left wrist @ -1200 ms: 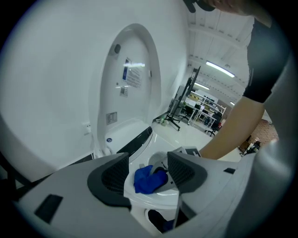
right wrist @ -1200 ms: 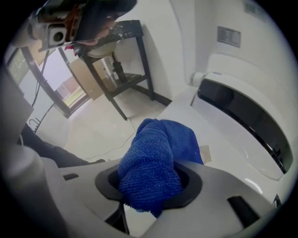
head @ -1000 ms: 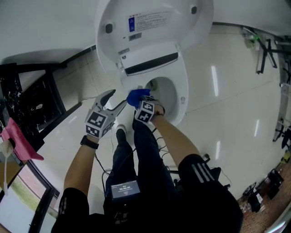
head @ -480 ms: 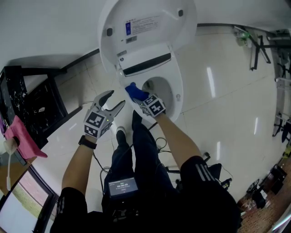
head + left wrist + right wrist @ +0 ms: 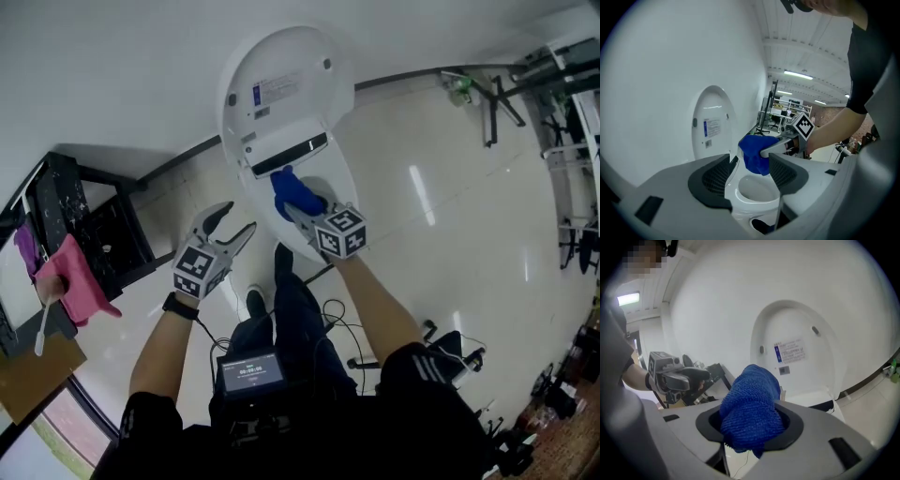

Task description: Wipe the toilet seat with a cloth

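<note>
Two grippers are in play around the toilet seat (image 5: 270, 214), and my right gripper (image 5: 298, 208) is clamped tight on a bunched blue cloth (image 5: 292, 190). I hold the cloth over the back of the seat, just in front of the raised lid (image 5: 286, 80), though I cannot tell whether it touches the seat. My left gripper (image 5: 236, 217) hangs off the seat's left side near its front, jaws spread with nothing between them, apart from the cloth, and farther left of the seat a pink rag (image 5: 75, 277) drapes over a black rack (image 5: 112, 234).
</note>
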